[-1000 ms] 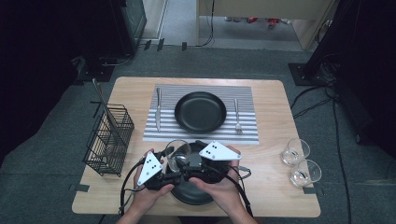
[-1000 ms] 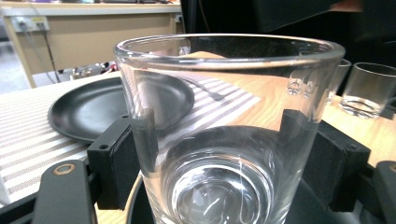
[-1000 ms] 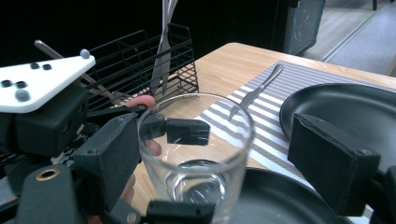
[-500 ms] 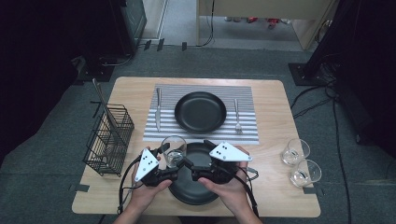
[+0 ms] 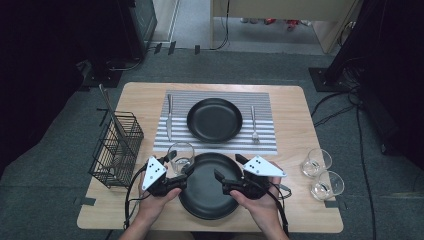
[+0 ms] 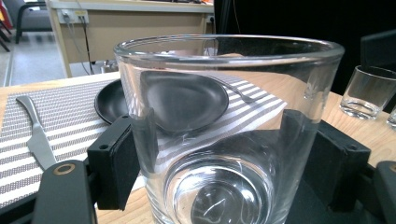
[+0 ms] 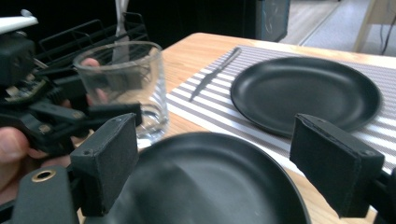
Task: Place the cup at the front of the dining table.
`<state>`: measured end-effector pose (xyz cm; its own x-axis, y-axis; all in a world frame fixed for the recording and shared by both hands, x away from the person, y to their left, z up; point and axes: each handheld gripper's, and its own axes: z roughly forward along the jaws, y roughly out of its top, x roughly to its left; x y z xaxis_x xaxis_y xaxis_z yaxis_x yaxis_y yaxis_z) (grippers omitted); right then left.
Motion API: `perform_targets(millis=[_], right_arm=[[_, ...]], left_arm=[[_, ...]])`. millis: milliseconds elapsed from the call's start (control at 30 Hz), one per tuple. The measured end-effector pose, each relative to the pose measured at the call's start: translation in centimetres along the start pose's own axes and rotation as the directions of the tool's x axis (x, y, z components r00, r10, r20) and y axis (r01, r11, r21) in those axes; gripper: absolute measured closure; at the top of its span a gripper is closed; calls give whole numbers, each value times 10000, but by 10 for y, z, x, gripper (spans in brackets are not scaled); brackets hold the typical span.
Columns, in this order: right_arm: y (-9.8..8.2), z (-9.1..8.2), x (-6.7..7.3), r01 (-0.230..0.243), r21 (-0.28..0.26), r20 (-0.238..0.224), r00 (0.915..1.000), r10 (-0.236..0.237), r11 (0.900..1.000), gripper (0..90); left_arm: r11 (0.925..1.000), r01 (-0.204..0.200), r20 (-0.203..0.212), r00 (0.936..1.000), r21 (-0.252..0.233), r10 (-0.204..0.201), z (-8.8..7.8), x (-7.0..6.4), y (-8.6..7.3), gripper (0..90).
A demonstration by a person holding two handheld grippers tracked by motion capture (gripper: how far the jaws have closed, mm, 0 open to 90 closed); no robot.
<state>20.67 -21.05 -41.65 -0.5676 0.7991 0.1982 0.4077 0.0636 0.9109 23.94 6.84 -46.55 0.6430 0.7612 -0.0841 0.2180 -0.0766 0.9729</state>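
While my right gripper has swung down over the near plate, the glass waits in the left.

My left gripper pads press the glass's sides just beyond that plate's left rim; my right jaws gape empty, so the plate comes next, I judge.

Even overhead light falls on the wooden table, while the room around it sinks into darkness. Just beyond the left gripper, the drinking glass shows bright rim highlights and bends the striped placemat behind it. In the right gripper view, the jaw pads and near black plate look soft.
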Motion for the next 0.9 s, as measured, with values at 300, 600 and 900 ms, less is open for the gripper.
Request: perform_targets(millis=[300,600,900], right_arm=[[-13,-14,-22,-224,37,468,9987,222,9997,154],[-36,-34,-47,-491,160,1198,9917,468,9987,154],[-53,-47,-67,-815,197,1633,9835,772,9965,155]], left_arm=[[9999,122,-69,9999,-12,-122,3,4,1,221],[10000,6,-370,9993,-93,-10,9,14,4,221],[9999,101,-656,9978,18,-100,17,24,0,221]])
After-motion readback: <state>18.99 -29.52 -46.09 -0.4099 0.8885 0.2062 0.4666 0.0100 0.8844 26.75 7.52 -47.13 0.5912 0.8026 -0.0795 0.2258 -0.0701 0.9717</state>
